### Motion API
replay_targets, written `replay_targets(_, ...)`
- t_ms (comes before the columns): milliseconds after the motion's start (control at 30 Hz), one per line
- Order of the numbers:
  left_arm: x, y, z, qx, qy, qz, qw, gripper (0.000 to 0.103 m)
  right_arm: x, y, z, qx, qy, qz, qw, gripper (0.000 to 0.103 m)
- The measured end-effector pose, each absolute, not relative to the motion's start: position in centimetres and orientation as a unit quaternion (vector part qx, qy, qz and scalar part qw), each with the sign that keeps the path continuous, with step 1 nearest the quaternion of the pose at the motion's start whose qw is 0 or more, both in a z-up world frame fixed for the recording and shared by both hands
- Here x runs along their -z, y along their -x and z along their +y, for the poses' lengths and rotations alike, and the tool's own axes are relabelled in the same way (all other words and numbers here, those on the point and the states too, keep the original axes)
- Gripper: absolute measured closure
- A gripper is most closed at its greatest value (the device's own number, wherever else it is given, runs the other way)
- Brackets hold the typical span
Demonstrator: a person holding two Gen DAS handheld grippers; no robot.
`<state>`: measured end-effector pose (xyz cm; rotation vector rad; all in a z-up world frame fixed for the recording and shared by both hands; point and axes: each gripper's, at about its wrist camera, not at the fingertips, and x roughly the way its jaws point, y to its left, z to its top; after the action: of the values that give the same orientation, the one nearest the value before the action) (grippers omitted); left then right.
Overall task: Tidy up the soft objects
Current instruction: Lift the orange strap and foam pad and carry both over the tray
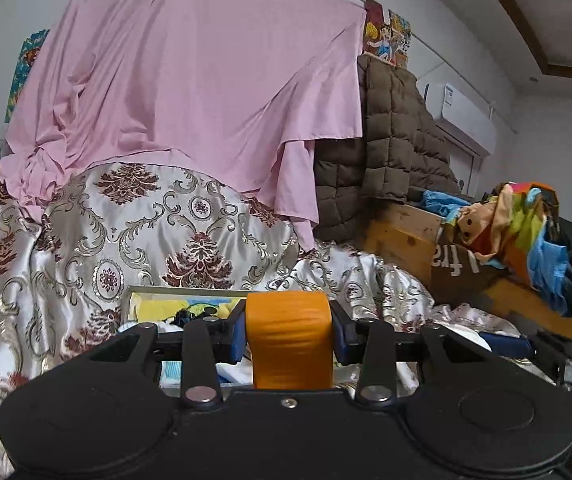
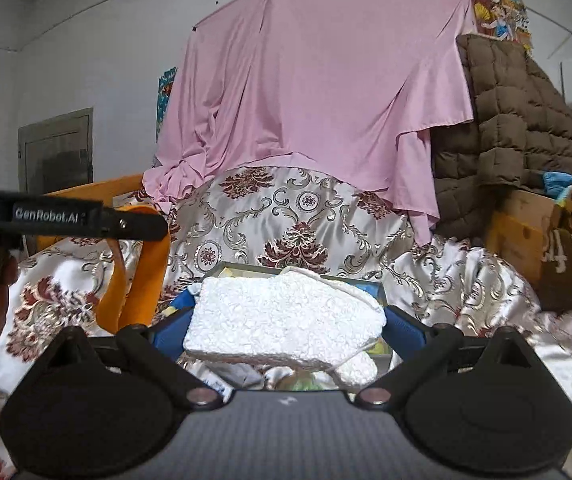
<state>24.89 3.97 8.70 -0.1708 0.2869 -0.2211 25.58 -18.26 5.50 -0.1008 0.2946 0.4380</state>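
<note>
Nearest: left gripper [image 1: 289,334] is clenched on an orange soft piece [image 1: 288,340], blue pads pinching its sides. In the right wrist view that piece [image 2: 142,276] hangs below the jaws as a looped strip, long axis approx vertical. Right gripper [image 2: 286,330] is grasping a white foam slab [image 2: 286,318], one pad on each short end; its long axis lies crossways between the jaws, broad face tilted up toward the cam, a broken corner dangling at lower right.

Just beyond and below both: an open box [image 1: 184,291] w/ yellow and blue soft items inside, sitting on the satin brocade cloth [image 1: 158,224]. Farther back, a pink sheet [image 1: 190,80] hung on the wall and a brown quilted blanket [image 1: 397,128] to the right.

Step, as I read it: both picks done, items held clear above the box, carry phase. Next probably calls for choosing a drop spot for each, lowering, then releasing; the foam looks crumbly, so gentle handling.
</note>
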Motion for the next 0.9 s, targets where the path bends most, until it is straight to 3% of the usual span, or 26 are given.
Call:
replay_targets(600, -3.3, -48.3, 6.0, 0.092, 0.085, 0.195, 0.973, 0.061, -0.9, -50.2, -14.3, -0.166, 0.029, 0.243, 0.955, 0.004)
replay_targets(900, 0.8, -54.3, 6.4, 0.077, 0.092, 0.261, 0.958, 0.061, 2.0, -56.8, -14.2, -0.144, -0.002, 0.292, 0.946, 0.004)
